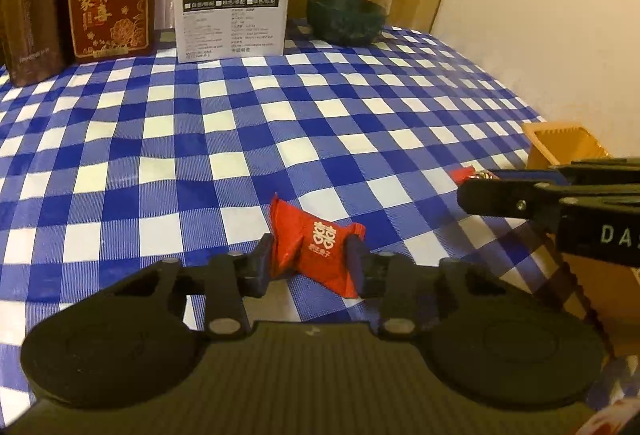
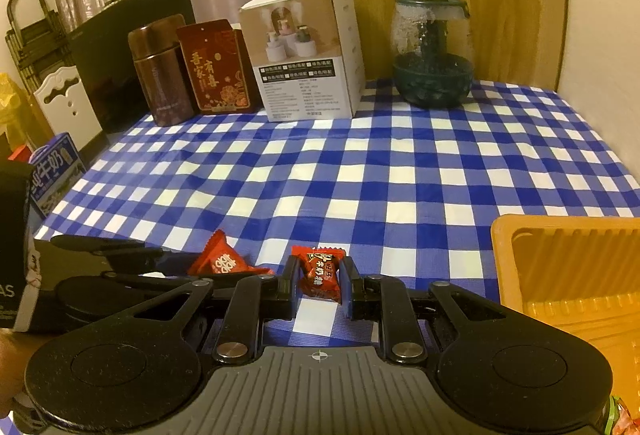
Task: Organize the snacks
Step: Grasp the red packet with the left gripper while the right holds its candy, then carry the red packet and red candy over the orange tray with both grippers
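Observation:
My left gripper [image 1: 310, 261] is shut on a bright red wrapped candy [image 1: 316, 243] with a white double-happiness mark, low over the blue-and-white checked cloth. The same candy [image 2: 222, 259] and the left gripper [image 2: 132, 255] show at the left of the right wrist view. My right gripper [image 2: 320, 281] is shut on a dark red milk candy [image 2: 320, 269] with twisted ends. In the left wrist view the right gripper [image 1: 472, 191] enters from the right with that candy's end [image 1: 464, 173] at its tip. An orange plastic tray [image 2: 560, 267] lies just right of the right gripper; it also shows in the left wrist view [image 1: 564, 147].
Along the far edge stand a brown tin [image 2: 160, 71], a red gift pouch [image 2: 216, 67], a white carton [image 2: 308, 63] and a dark green glass jar [image 2: 432, 55]. A milk carton [image 2: 56, 171] sits off the table's left edge. A wall lies to the right.

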A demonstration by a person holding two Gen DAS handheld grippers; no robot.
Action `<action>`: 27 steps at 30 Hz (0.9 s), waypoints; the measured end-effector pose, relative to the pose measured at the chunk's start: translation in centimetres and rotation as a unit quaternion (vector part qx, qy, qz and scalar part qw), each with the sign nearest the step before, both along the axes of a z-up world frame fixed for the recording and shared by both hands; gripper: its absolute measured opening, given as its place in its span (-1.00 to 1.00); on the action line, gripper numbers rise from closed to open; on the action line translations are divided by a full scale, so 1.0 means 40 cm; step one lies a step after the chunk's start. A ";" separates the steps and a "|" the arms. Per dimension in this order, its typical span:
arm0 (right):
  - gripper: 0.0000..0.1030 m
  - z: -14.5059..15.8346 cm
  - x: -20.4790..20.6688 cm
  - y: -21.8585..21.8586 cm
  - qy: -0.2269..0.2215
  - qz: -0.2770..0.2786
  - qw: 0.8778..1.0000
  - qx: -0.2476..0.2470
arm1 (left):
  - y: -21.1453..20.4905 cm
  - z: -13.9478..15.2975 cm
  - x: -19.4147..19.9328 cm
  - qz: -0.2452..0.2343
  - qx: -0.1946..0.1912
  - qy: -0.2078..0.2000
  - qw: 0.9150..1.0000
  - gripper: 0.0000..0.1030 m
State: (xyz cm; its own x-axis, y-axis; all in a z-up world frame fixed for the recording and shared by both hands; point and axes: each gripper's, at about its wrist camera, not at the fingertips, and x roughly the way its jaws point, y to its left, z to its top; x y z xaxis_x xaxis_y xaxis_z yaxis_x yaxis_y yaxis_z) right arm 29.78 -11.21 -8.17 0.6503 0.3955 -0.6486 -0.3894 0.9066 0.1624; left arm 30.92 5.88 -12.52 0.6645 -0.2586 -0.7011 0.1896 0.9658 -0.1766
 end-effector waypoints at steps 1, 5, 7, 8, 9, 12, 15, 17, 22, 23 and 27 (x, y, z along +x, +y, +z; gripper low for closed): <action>-0.59 0.001 -0.001 -0.001 0.000 -0.001 1.000 0.000 | 0.002 0.002 -0.002 0.004 -0.003 0.003 1.000 -0.38; -0.59 0.008 -0.007 -0.004 -0.003 -0.007 1.000 0.005 | 0.017 0.013 -0.014 0.024 -0.018 0.013 0.999 -0.41; -0.59 0.013 -0.012 -0.004 -0.004 -0.008 1.000 0.008 | 0.023 0.023 -0.025 0.033 -0.025 0.018 0.999 -0.41; -0.59 0.016 -0.015 -0.003 -0.005 -0.009 1.000 0.009 | 0.026 0.028 -0.031 0.036 -0.029 0.019 0.999 -0.41; -0.59 0.019 -0.018 -0.003 -0.005 -0.010 1.000 0.010 | 0.027 0.034 -0.037 0.038 -0.032 0.020 0.999 -0.41; -0.59 0.029 -0.034 -0.006 -0.011 -0.009 1.000 0.009 | 0.026 0.056 -0.060 0.042 -0.035 0.021 0.998 -0.42; -0.59 0.041 -0.056 -0.017 -0.017 -0.016 1.000 0.010 | 0.020 0.077 -0.083 0.043 -0.039 0.020 0.998 -0.42; -0.59 0.050 -0.077 -0.027 -0.018 -0.023 0.999 0.014 | 0.013 0.094 -0.105 0.042 -0.042 0.017 0.998 -0.42; -0.59 0.063 -0.143 -0.049 -0.018 -0.043 0.999 0.019 | -0.006 0.138 -0.163 0.042 -0.047 0.006 0.998 -0.42; -0.59 0.066 -0.156 -0.054 -0.018 -0.048 0.999 0.018 | -0.009 0.146 -0.174 0.041 -0.048 0.005 0.998 -0.42; -0.59 0.078 -0.212 -0.078 -0.023 -0.063 0.998 0.017 | -0.036 0.182 -0.217 0.033 -0.044 -0.006 0.998 -0.42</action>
State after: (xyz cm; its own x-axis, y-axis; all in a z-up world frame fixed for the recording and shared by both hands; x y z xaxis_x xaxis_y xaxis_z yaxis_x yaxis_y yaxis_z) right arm 21.28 -14.34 -5.05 0.7246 0.3290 -0.6056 -0.2795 0.9435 0.1781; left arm 22.26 4.44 -5.22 0.6895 -0.2743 -0.6703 0.1291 0.9572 -0.2589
